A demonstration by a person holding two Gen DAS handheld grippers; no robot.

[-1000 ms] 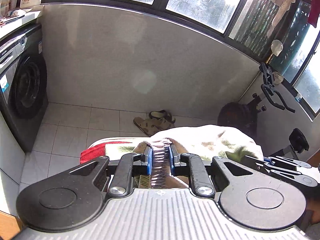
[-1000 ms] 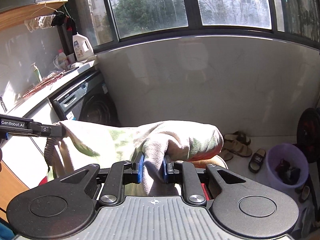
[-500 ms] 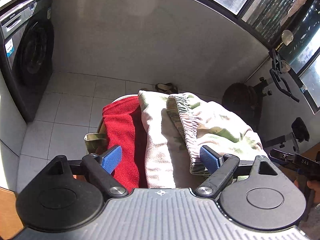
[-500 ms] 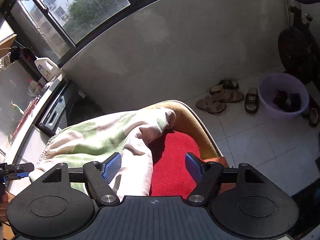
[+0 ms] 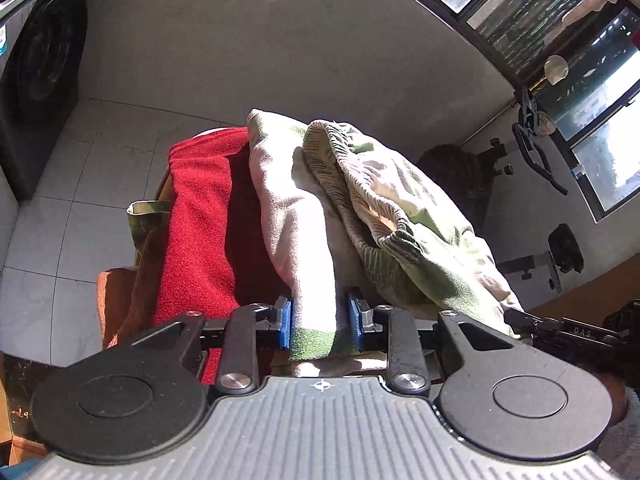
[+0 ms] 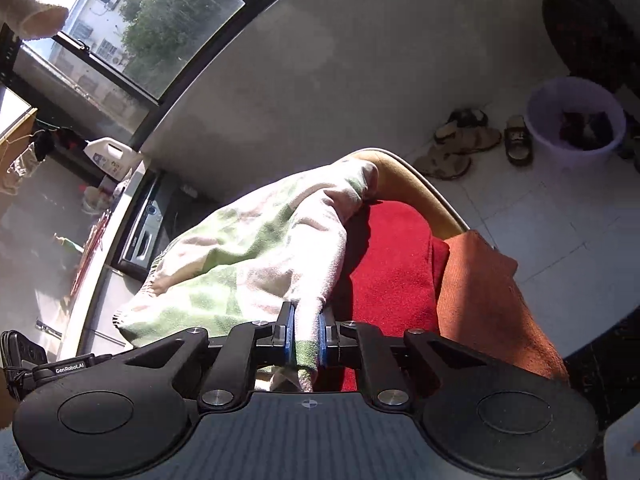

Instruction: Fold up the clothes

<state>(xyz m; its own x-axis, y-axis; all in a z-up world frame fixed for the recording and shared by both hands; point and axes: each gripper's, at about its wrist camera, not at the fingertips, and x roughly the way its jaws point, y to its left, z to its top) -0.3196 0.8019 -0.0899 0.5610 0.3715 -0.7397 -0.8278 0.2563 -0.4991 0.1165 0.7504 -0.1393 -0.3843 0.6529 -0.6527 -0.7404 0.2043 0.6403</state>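
- Your left gripper (image 5: 320, 322) has just been closing; its blue fingers (image 5: 285, 322) now pinch a green-banded hem of the pale green-and-cream garment (image 5: 296, 216), with a narrow gap left between them.
- Your right gripper (image 6: 306, 338) has also just been closing, and its fingers (image 6: 288, 334) are nearly together, clamped on another green-edged corner of the same garment (image 6: 248, 256).
- The garment lies draped in a heap over a red cloth (image 5: 196, 236) (its ribbed elastic waistband (image 5: 348, 184) faces up).
- An orange-brown cloth (image 6: 484, 300) lies just beside the red one (image 6: 392, 264).
- Both rest on a tan curved chair back (image 6: 416, 188).
- Farther off, sandals (image 6: 460, 144) and a purple basin (image 6: 576, 120) sit on the tiled floor (image 6: 560, 216); a washing machine (image 5: 36, 68) stands by the wall.
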